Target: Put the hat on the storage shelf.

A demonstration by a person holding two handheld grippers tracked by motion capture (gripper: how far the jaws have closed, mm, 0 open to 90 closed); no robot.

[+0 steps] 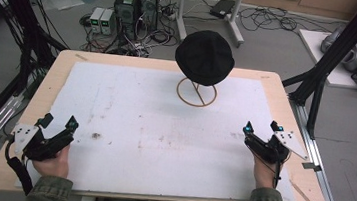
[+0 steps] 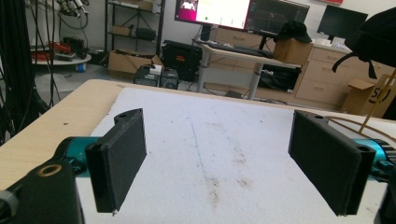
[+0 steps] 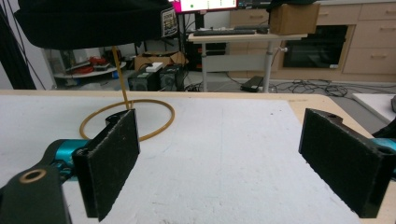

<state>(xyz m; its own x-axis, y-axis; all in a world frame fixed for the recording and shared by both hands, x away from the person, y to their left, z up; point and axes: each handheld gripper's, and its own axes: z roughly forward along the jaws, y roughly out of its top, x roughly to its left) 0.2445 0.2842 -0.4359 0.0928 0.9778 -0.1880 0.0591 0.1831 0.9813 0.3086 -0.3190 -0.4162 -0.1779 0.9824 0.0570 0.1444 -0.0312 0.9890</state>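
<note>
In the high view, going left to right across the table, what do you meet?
Left gripper → black hat on its gold wire stand → right gripper, all over the white mat.

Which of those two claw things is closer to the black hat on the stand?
The right gripper is closer to the black hat. The left gripper sits at the table's far left corner, farther off.

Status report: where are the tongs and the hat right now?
Left tongs open, right tongs open, both holding nothing, near table corners. Black hat sits on its wire stand, far side of the white mat. Nothing between.
</note>
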